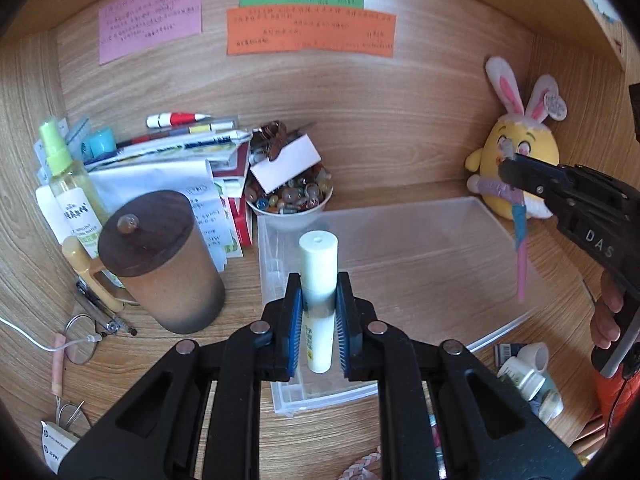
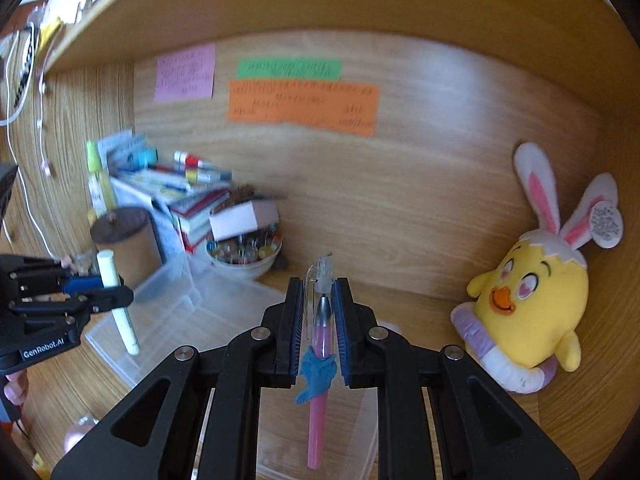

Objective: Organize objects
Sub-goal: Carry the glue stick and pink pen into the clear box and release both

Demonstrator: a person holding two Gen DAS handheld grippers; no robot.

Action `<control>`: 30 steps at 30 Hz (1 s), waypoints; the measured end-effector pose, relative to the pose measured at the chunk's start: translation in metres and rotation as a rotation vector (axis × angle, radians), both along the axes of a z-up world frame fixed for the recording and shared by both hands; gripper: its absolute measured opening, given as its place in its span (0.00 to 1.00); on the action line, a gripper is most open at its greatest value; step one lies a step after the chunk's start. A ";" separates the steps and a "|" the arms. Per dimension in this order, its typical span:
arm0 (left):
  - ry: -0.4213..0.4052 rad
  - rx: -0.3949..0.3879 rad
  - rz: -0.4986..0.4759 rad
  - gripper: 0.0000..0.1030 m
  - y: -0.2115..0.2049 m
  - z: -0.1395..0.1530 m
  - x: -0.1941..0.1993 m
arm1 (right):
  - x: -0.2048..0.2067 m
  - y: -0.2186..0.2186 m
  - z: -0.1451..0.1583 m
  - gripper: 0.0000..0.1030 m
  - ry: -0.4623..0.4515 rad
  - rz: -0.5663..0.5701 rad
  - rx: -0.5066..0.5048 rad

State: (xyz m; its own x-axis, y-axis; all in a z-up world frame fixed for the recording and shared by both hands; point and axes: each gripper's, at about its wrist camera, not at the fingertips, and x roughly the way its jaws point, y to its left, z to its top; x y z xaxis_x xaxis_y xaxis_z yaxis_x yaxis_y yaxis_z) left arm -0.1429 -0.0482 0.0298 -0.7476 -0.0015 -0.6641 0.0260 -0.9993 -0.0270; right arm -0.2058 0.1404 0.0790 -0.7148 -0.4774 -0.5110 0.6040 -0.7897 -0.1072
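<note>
Two grips at risk over the clear bin point(image 1: 420, 240): left gripper point(image 1: 318, 300) clamps a white tube point(image 1: 319, 264) upright, right gripper point(image 2: 318, 312) pinches a pink pen point(image 2: 320, 360) near its tip, so either could swing, slip, or miss the bin.

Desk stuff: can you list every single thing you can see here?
clear plastic box: one, see-through, middle of desk
white tube: one, held over box
pink pen: one, blue charm, held over box
chick plush: one, yellow, bunny ears, right corner
lidded mug: one, brown, left
bowl of beads: one, white, behind box
spray bottle: one, green, far left
paper notes: three, pink, green, orange, on back wall
left gripper: black, jaws shut on tube
right gripper: black, jaws shut on pen
</note>
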 end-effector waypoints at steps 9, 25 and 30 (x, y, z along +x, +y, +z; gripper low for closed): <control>-0.089 -0.020 -0.023 0.14 0.008 -0.024 -0.016 | -0.011 -0.021 -0.039 0.13 -0.109 0.053 0.097; -0.091 0.020 -0.063 0.47 0.012 -0.026 -0.010 | -0.008 -0.039 -0.064 0.20 -0.254 0.151 0.141; -0.045 0.022 -0.059 0.59 0.013 -0.013 0.004 | -0.001 -0.033 -0.060 0.46 -0.236 0.140 0.130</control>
